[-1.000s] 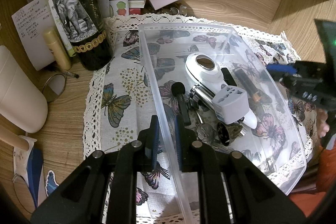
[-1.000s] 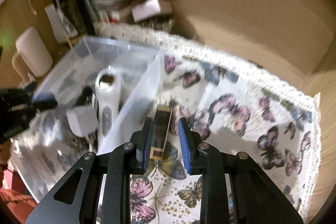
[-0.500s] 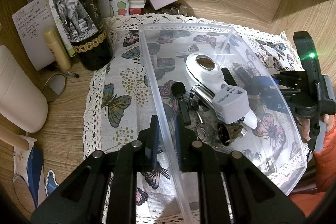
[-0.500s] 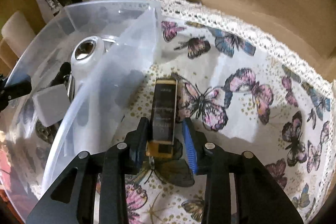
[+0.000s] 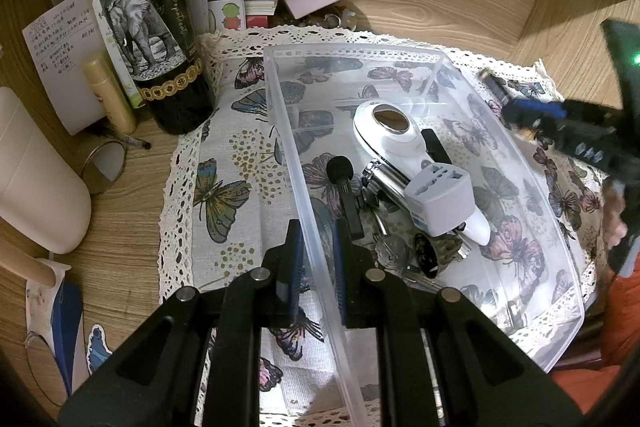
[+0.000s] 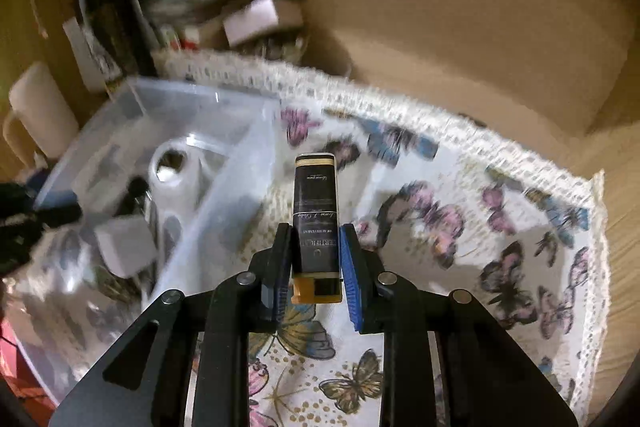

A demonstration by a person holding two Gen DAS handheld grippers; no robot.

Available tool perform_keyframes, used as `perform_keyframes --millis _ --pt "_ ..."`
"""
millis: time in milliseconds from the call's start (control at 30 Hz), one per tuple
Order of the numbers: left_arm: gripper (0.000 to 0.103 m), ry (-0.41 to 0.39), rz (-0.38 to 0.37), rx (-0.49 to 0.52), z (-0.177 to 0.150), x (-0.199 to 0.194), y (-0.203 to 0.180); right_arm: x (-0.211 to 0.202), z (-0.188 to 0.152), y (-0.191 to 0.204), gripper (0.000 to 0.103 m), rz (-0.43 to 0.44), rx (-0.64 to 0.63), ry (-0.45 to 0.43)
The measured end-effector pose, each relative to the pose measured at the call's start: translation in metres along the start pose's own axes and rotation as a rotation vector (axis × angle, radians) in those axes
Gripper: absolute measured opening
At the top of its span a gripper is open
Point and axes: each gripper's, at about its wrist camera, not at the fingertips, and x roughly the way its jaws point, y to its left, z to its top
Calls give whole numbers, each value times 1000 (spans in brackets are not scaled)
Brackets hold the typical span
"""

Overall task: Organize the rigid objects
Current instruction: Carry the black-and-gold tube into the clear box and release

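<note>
A clear plastic bin stands on a butterfly cloth. It holds a white device, a grey plug adapter, a small black microphone and keys. My left gripper is shut on the bin's left wall. My right gripper is shut on a black and gold tube, held above the cloth just right of the bin. The right gripper also shows blurred at the right edge of the left wrist view.
A dark wine bottle with an elephant label stands left of the bin, by papers, a cream tube and a white jug. A wooden wall rises behind the cloth.
My right gripper has risen from the cloth with the tube held in it. My left gripper has stayed on the bin wall.
</note>
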Motion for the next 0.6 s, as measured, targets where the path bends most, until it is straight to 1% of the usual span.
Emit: perform_keyframes --millis 167,333,467,600 --pt "13 1 0 0 0 0 0 -35 12 10 22 9 -19 -99" --pt "13 0 0 1 0 0 0 -55 23 28 22 29 -70 -163" --pt "13 0 0 1 0 0 0 -60 26 42 22 56 -119 -185" --pt "13 0 0 0 0 0 0 -56 28 61 22 90 -166 -176"
